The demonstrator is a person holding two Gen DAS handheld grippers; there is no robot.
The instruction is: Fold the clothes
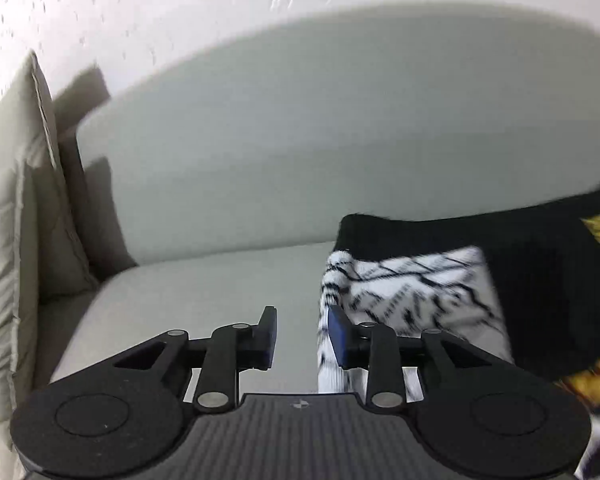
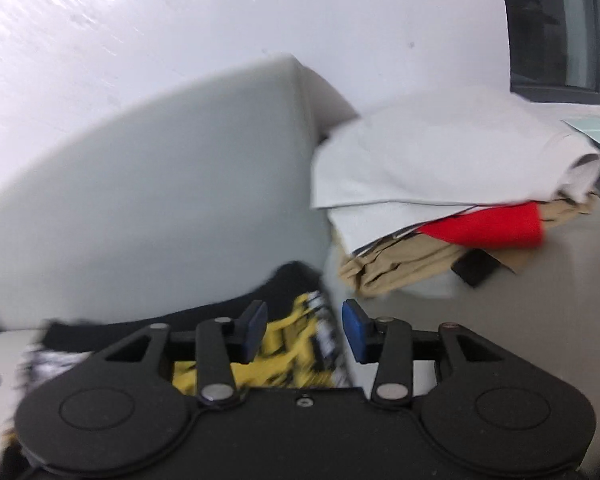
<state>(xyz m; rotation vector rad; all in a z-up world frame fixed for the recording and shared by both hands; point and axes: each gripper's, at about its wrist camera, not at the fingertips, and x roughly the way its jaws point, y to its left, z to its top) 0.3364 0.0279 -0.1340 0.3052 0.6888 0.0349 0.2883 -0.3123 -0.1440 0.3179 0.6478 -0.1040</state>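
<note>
Black garment (image 1: 440,236) with white and yellow print, lying on sofa seat (image 1: 204,292) toward its right end. Left tool (image 1: 302,336) and right tool (image 2: 305,332) narrowly parted, empty. Risk: snagging loose cloth, toppling folded stack (image 2: 440,184) nearby.

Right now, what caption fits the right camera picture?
Open right gripper above a black-and-yellow garment, folded clothes pile beyond.

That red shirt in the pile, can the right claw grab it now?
Probably not straight away. The right claw is open and empty, but the red shirt is sandwiched under a grey cloth, atop tan clothes; only its edge shows.
</note>
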